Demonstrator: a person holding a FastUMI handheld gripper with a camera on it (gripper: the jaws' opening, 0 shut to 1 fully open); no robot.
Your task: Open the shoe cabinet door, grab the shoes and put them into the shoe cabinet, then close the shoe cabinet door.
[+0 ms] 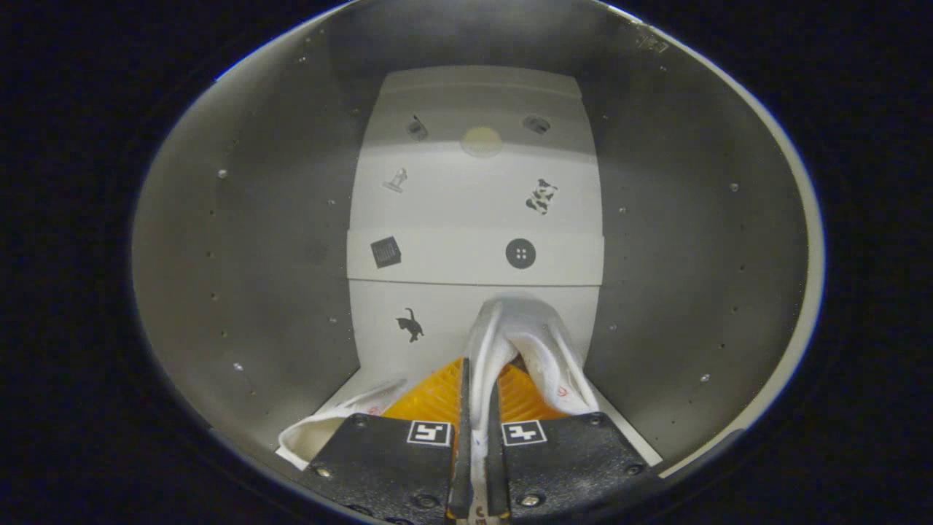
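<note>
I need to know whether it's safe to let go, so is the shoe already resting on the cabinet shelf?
Cannot tell: the gripper is shut on the white shoe inside the cabinet, but the shoe's underside is hidden.

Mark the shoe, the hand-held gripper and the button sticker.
shoe [536, 343]: gripper view, white upper beyond the fingers.
hand-held gripper [477, 394]: gripper view, fingers pinching the shoe's edge.
button sticker [520, 253]: gripper view, its centre, on the cabinet's back panel.

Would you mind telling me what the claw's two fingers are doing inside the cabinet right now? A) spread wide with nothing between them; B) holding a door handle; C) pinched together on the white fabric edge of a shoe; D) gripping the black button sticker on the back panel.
C: the claw is shut on the white fabric shoe, whose thin edge runs between both fingers, ahead of the cabinet's white back panel.
</note>
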